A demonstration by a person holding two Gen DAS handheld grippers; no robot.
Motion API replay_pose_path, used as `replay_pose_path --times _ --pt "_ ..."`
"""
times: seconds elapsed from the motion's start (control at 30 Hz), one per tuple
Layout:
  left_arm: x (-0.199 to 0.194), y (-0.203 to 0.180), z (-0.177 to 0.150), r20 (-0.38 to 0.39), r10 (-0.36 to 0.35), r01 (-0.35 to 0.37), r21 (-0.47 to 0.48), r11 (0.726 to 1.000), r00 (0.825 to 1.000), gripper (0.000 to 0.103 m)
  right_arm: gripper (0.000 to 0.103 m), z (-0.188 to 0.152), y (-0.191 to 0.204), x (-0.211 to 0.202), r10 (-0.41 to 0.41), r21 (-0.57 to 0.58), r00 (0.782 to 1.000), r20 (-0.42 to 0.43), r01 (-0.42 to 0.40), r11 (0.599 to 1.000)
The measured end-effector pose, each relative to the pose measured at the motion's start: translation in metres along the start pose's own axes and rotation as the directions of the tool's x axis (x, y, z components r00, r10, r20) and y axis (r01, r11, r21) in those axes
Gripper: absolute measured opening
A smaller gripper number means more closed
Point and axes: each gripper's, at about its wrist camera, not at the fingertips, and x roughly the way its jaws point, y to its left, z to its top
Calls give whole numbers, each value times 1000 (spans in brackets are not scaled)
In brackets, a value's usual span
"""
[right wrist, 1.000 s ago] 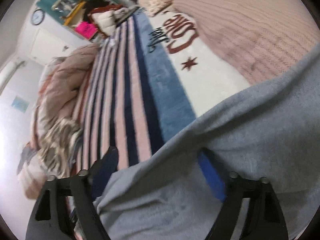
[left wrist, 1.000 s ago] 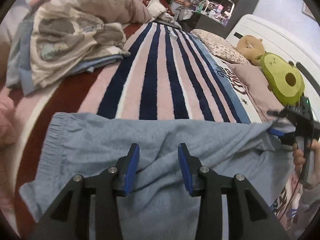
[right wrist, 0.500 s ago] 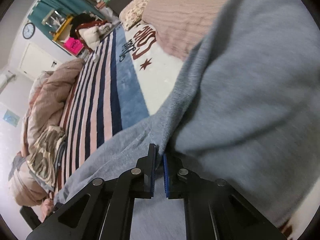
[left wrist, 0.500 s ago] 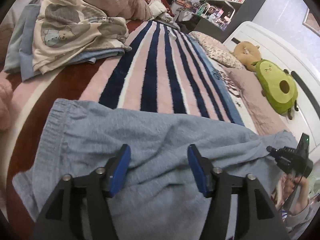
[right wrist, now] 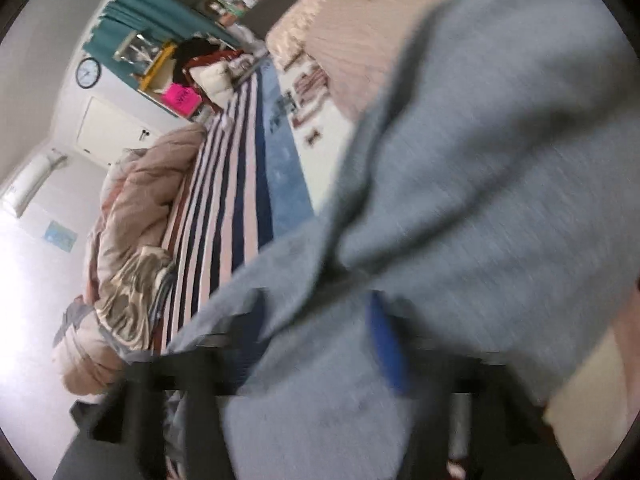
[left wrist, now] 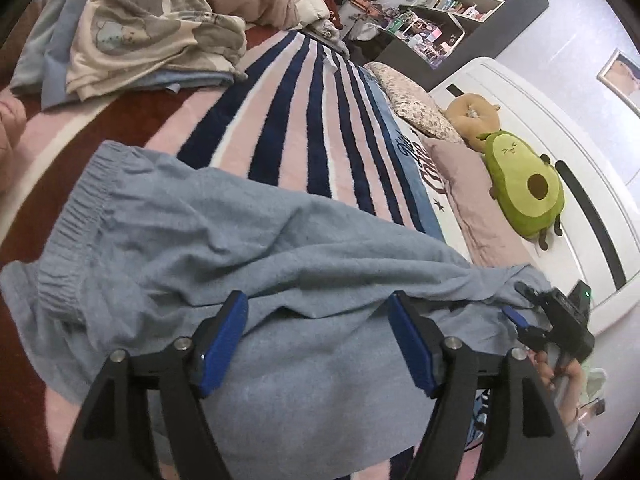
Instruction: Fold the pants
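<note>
Light blue pants lie across the striped blanket, elastic waistband at the left. My left gripper is open and empty just above the middle of the pants. My right gripper is at the leg end on the right. In the blurred right wrist view the pants fill the frame; the right gripper has its fingers spread, one blue pad showing, with cloth draped over and between them.
A heap of bedding lies at the far left of the bed. Pillows and an avocado plush sit by the white headboard on the right. Shelves stand beyond the bed.
My right gripper was shut on the pants' edge half a second ago and now has its fingers apart. My left gripper has opened wider and risen slightly over the pants.
</note>
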Motion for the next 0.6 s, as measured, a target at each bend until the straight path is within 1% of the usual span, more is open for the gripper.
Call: replay_pose_path --times 0.03,0.07,0.1,0.13,0.17,0.23,0.3,0.33,0.37,0.43,0.5,0.57,0.6 --pt "1 1 1 -3 5 -5 -4 1000 1000 69 59 5 4 7 -11 -6 1000 -7 11 1000" --pt "2 3 2 -8 8 -8 -14 1000 1000 69 59 10 6 14 -40 0 999 -10 40 999" --pt "3 5 4 -11 3 -4 -24 1000 1000 69 59 15 5 20 -61 14 998 -4 61 998" --pt "3 8 3 -13 -8 8 -35 999 1000 69 58 19 5 25 -65 20 998 2 65 998" --pt "4 9 3 -17 -27 27 -45 999 999 69 58 22 4 29 -66 16 998 6 66 998" --pt "8 11 4 -32 -54 52 -56 997 998 69 57 28 3 39 -101 13 995 4 101 995" --pt "15 10 3 -54 -100 96 -72 993 994 69 57 31 0 46 -108 24 994 -7 108 994" --pt "18 10 2 -66 -125 120 -82 989 990 69 55 31 0 49 -111 29 994 -21 111 993" --pt "22 8 1 -84 -146 139 -90 986 986 69 48 28 1 48 -92 41 995 -39 94 995" --pt "23 5 -1 -102 -182 172 -97 980 978 69 40 21 3 40 -35 56 998 -57 39 998" --pt "24 1 -1 -111 -231 220 -98 970 967 69 40 16 8 29 -2 42 999 -46 4 999" --pt "26 -3 0 -119 -260 249 -101 963 958 71 40 17 12 19 -9 27 1000 -10 10 1000" --pt "29 -4 2 -124 -272 260 -109 960 954 71 40 22 13 15 -29 19 999 12 29 999"
